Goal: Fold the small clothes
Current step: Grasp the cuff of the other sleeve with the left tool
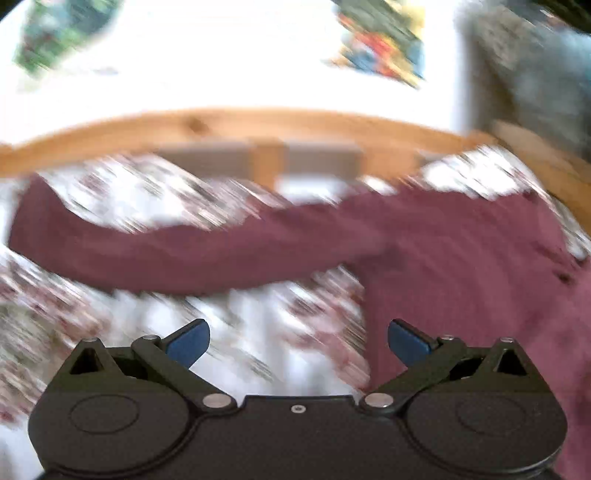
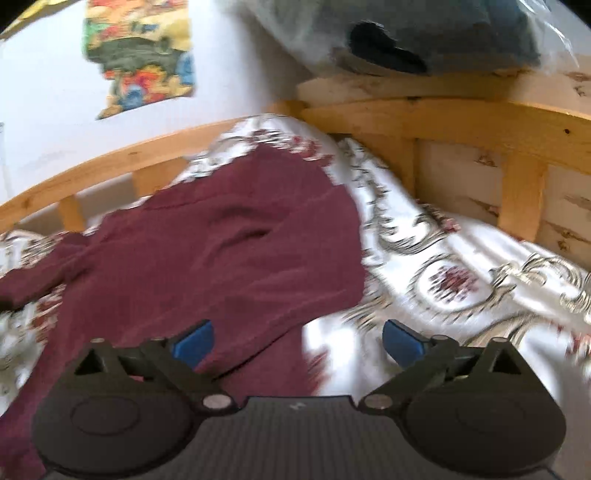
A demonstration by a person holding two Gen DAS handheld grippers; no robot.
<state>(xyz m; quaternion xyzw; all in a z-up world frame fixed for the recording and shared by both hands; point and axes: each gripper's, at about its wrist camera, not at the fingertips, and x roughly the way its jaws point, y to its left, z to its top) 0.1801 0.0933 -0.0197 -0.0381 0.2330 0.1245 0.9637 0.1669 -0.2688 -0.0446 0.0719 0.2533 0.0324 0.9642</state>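
A: Where is the maroon garment lying?

B: Flat on the bed, on the white floral bedspread; in the right wrist view its body runs from the near edge toward the wooden bed rail, and one sleeve stretches out sideways across the bedspread in the left wrist view; that view is heavily smeared

A: And the grippers, relative to the garment?

B: The right gripper is over the garment's near right edge; its jaws are spread wide with nothing pinched, one blue pad above the maroon cloth, the other above bare bedspread; the left gripper is on the near side of the sleeve, over the bedspread just beside the garment's body, jaws likewise spread and empty

A: Anything past the garment?

B: Beyond it the bed rail curves along the far side; behind the rail a white wall carries a colourful poster; up by the rail's corner, a bluish-grey bundle sits on a wooden ledge, too blurred to identify
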